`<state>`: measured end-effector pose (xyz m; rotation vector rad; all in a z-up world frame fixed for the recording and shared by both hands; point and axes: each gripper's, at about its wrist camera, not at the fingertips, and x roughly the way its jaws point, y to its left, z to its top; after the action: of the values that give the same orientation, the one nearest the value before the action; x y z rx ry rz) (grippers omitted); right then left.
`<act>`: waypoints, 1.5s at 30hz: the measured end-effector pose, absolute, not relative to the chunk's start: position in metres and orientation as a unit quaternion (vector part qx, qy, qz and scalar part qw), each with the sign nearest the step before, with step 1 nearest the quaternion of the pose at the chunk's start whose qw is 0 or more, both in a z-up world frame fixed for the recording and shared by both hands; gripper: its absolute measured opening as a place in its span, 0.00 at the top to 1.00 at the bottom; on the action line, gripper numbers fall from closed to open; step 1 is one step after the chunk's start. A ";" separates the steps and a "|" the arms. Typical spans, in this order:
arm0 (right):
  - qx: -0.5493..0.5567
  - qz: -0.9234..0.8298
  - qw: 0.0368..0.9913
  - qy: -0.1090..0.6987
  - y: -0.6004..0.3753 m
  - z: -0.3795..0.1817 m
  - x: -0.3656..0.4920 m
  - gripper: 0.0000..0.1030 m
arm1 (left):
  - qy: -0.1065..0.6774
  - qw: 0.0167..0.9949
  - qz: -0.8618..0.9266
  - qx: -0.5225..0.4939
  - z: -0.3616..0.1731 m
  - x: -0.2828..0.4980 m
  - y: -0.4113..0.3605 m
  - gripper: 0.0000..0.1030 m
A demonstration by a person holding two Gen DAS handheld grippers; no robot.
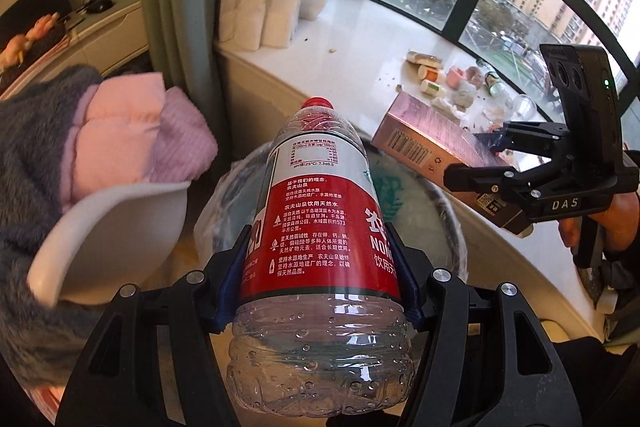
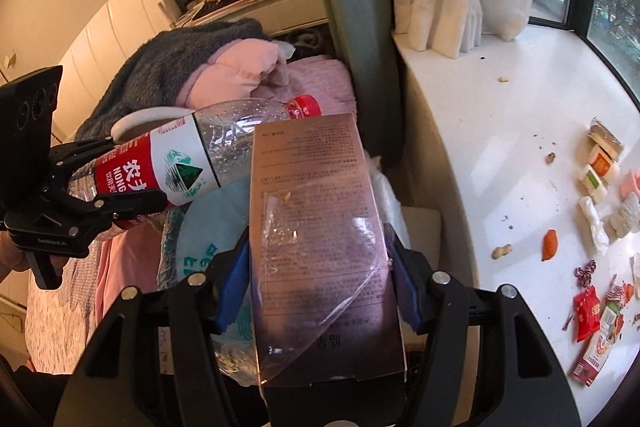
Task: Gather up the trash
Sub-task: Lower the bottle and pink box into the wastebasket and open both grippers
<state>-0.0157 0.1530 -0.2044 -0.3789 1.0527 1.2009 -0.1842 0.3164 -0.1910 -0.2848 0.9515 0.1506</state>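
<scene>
The box [image 2: 324,251], a long pinkish-purple carton with fine print, a barcode and loose clear film, points away from the right gripper [image 2: 320,283] that pinches it. The clear bottle [image 1: 320,227], red cap forward, label reading "NONG", sits clamped in the left gripper [image 1: 320,283], both over the bin [image 1: 448,211].

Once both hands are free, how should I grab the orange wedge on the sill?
Take the orange wedge across its narrow width, coming straight down from above. It lies flat on the white sill, apart from the wrappers, so nothing blocks the fingers.
</scene>
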 end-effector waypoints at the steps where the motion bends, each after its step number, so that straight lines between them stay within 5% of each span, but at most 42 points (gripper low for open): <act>1: -0.172 0.536 0.679 0.471 0.155 -0.207 -0.017 0.43 | 0.459 0.874 0.076 -0.139 -0.194 -0.188 0.317 0.42; 45: -0.379 0.561 0.583 0.449 0.233 -0.294 -0.030 0.43 | 0.563 0.799 0.120 -0.171 -0.265 -0.159 0.334 0.41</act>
<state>-0.0302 0.2326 -0.2943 -0.8850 1.0481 1.3105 -0.1590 0.3339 -0.2650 -0.3659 1.2087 0.2569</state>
